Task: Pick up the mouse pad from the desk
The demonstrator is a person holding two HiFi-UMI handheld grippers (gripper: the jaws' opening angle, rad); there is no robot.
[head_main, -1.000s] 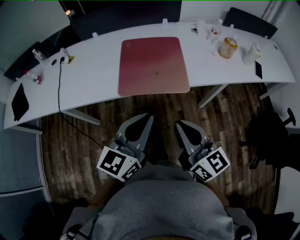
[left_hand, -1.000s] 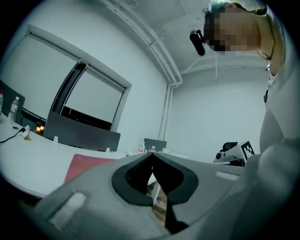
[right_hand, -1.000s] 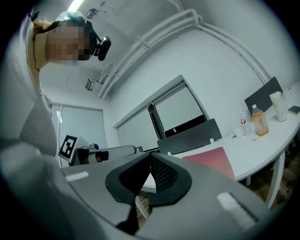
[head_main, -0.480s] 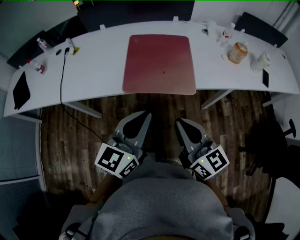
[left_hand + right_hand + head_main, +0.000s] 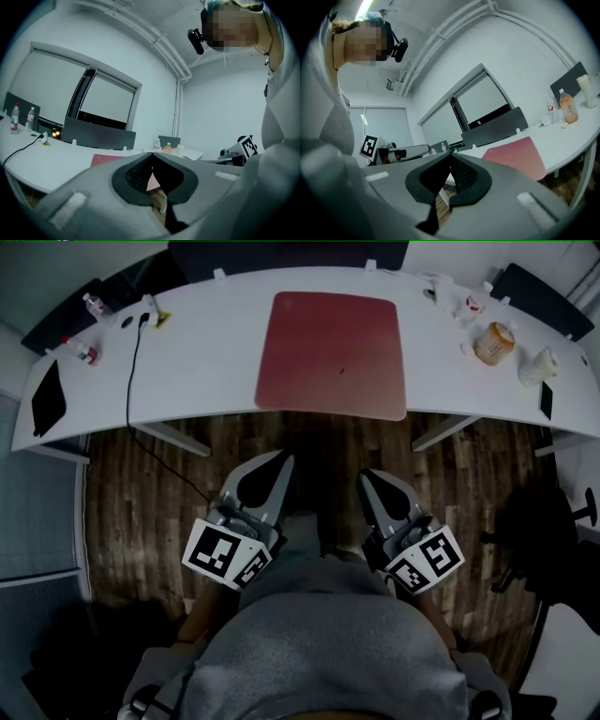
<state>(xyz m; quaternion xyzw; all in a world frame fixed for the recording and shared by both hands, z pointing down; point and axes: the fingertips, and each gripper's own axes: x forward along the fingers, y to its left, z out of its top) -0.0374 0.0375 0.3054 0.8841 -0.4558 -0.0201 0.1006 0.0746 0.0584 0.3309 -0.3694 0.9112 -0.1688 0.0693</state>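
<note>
Since a second ago the flat red rectangular mouse pad [image 5: 333,352] sits higher and further right in my head view. It lies on the curved white bench [image 5: 187,381]. My left gripper [image 5: 279,461] and right gripper [image 5: 370,478] hang over the wooden floor [image 5: 141,512], well short of the pad, both with jaws pressed together and empty.

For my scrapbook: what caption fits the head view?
Both shut, left gripper and right gripper face the red mouse pad on the desk.
</note>
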